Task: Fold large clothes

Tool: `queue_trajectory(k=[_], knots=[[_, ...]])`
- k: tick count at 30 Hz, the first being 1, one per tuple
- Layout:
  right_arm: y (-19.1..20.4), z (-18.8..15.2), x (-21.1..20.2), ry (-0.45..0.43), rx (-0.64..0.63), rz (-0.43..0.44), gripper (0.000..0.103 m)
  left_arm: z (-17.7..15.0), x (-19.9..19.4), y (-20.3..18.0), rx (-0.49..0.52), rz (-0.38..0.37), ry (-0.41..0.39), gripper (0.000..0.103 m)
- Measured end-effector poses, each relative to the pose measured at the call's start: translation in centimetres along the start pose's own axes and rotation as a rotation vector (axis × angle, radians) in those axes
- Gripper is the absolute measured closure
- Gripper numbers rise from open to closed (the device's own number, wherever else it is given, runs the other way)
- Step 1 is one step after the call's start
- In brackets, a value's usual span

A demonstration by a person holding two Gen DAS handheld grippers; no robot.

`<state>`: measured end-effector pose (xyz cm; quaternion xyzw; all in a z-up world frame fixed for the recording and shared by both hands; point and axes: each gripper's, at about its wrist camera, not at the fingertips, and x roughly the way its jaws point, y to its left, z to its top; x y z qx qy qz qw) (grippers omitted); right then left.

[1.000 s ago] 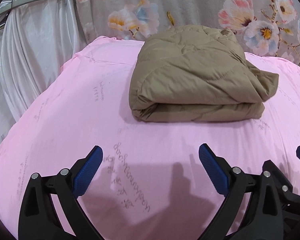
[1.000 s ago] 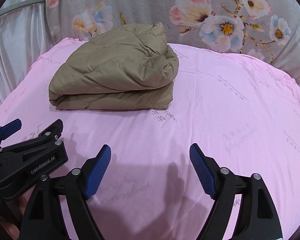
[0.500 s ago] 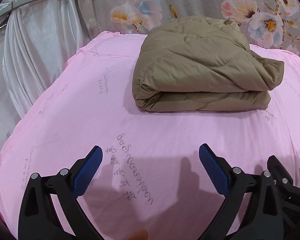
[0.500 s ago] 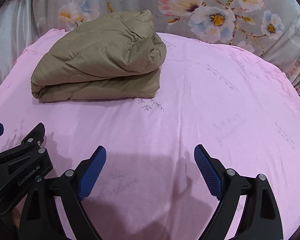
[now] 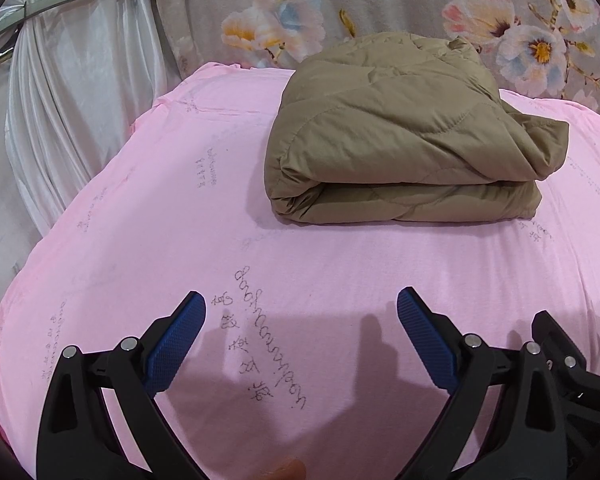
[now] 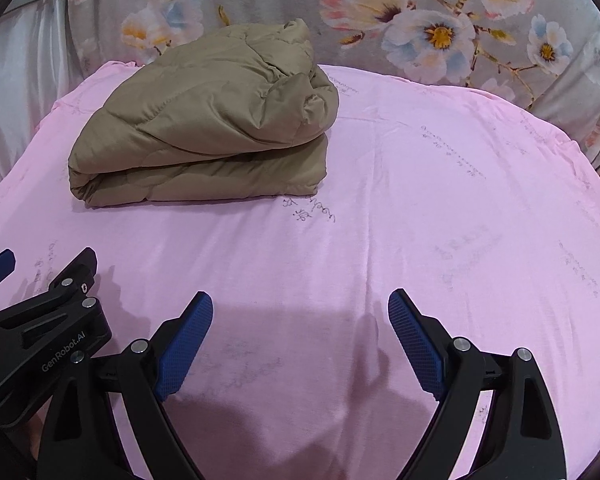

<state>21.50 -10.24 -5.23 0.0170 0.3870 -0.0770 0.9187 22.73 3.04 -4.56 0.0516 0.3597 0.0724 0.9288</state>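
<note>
Two tongs hover wide and empty over the near pink bed sheet (image 5: 148,216): left tongs (image 5: 302,334), then right tongs (image 6: 300,330). Beyond them, far left, lies the tan padded coat (image 6: 204,120), folded; the folding looks finished, so only tidying or withdrawal remains.

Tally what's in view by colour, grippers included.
Tan: 1, folded padded coat
Pink: 1, sheet
Grey floral: 1, backdrop cloth
White: 1, curtain
Black with blue pads: 2, left gripper and right gripper, both open and empty
Total: 6
</note>
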Motion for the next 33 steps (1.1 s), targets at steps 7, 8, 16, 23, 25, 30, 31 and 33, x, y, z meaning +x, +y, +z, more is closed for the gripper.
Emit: queue_trajectory(k=[7, 8, 16, 23, 25, 30, 31, 33], knots=[[0.0, 0.0, 0.0, 0.003, -0.003, -0.004, 0.016, 0.1, 0.1, -0.1, 0.008, 0.000, 0.003, 0.011], [0.0, 0.0, 0.0, 0.002, -0.003, -0.003, 0.016, 0.1, 0.1, -0.2, 0.008, 0.000, 0.004, 0.011], [0.1, 0.0, 0.0, 0.001, -0.004, -0.010, 0.016, 0.0, 0.0, -0.5, 0.013, 0.002, 0.005, 0.013], [0.2, 0.0, 0.0, 0.000, -0.004, -0.012, 0.016, -0.1, 0.0, -0.6, 0.015, -0.006, 0.003, 0.015], [0.1, 0.0, 0.0, -0.001, -0.003, -0.010, 0.016, -0.1, 0.0, -0.6, 0.014, -0.008, 0.002, 0.015], [0.2, 0.1, -0.1, 0.000, -0.008, -0.017, 0.016, -0.1, 0.0, -0.9, 0.026, -0.008, 0.007, 0.020], [0.2, 0.1, -0.1, 0.000, -0.008, -0.017, 0.016, -0.1, 0.0, -1.0, 0.027, -0.006, 0.006, 0.020], [0.2, 0.1, -0.1, 0.000, -0.008, -0.019, 0.016, -0.1, 0.0, -1.1, 0.027, -0.004, 0.006, 0.020]])
